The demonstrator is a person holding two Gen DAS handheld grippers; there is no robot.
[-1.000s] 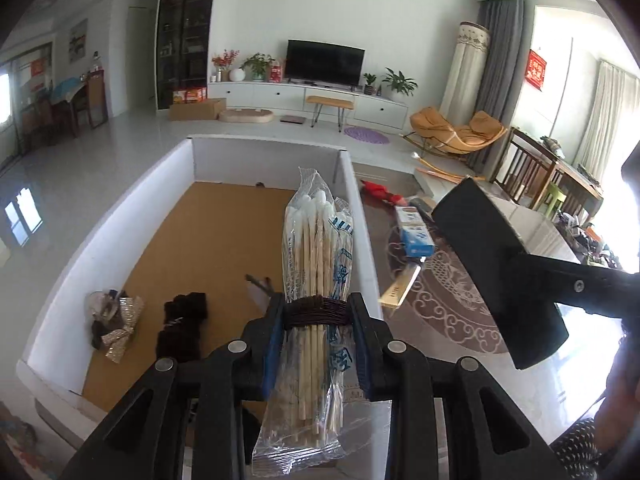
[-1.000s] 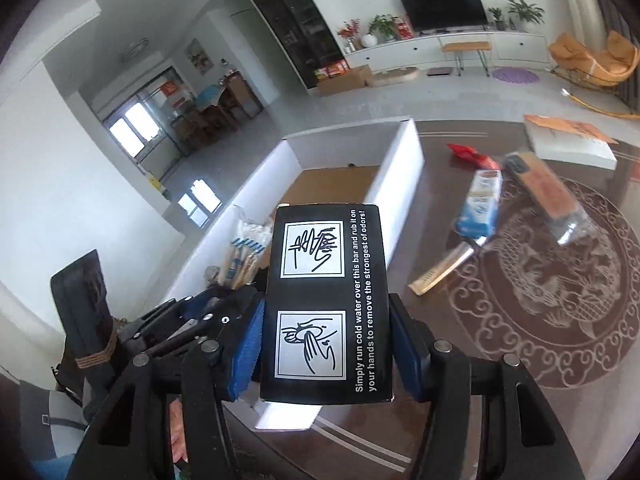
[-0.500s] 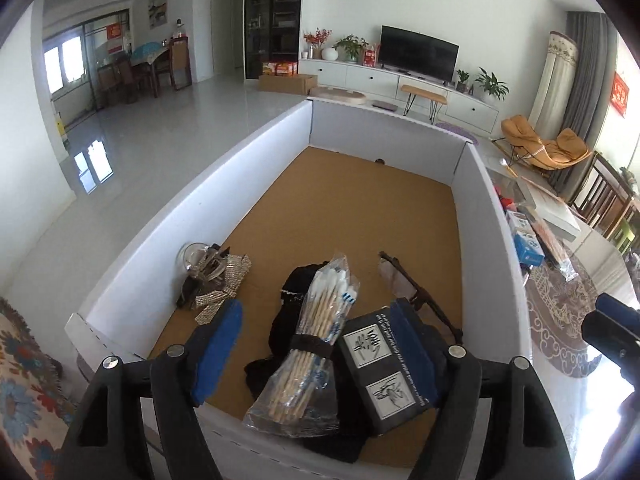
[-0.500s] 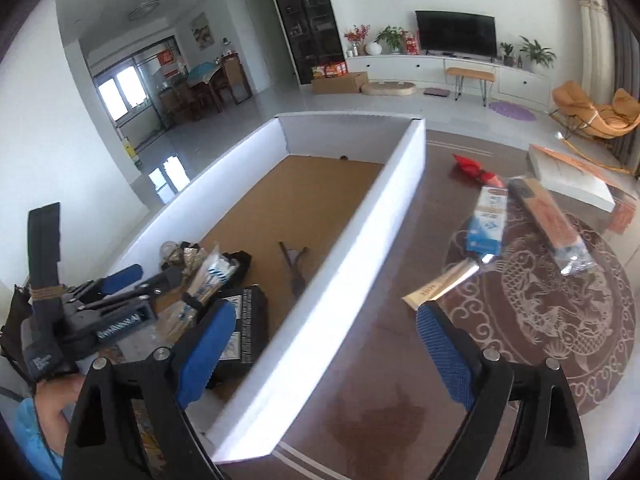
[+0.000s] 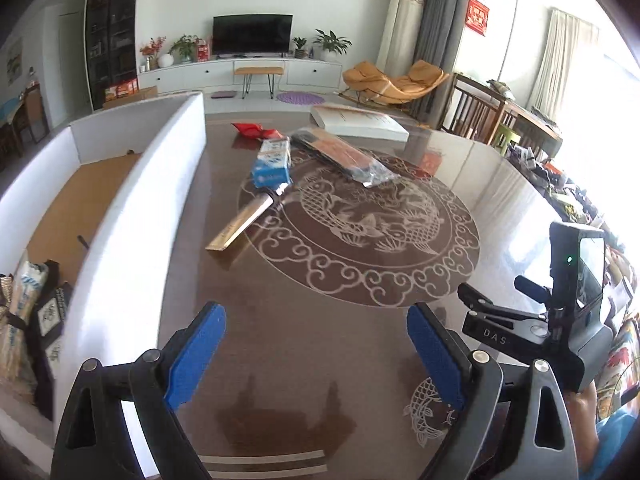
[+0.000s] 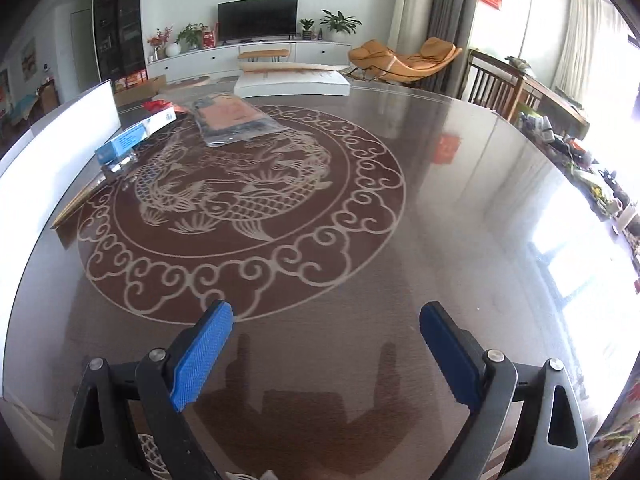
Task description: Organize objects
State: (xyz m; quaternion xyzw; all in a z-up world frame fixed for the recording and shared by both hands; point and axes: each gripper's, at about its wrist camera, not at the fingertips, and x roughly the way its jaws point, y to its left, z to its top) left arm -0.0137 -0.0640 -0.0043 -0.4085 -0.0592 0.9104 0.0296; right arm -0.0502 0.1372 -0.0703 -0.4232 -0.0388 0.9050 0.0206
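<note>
My left gripper [image 5: 316, 332] is open and empty above the brown table, just right of the white box's wall [image 5: 132, 224]. Inside the box at the far left lie the bag of cotton swabs [image 5: 22, 292] and the black carton [image 5: 50, 312]. On the table lie a blue-white box [image 5: 272, 162], a gold stick [image 5: 246, 220], a long clear packet [image 5: 344, 156] and a red wrapper [image 5: 254, 130]. My right gripper [image 6: 326, 338] is open and empty over the table's near middle. The blue box [image 6: 134, 136] and packet [image 6: 234, 118] lie far left of it.
A flat white box [image 5: 360, 122] lies at the table's far edge, also in the right wrist view [image 6: 292, 80]. The right hand's gripper body [image 5: 560, 320] shows at the lower right of the left wrist view. Chairs and clutter stand beyond the table's right edge.
Both grippers let go of their loads in the box, the swabs and the black carton. Both have swung right out of the box and now hang open over the table.
</note>
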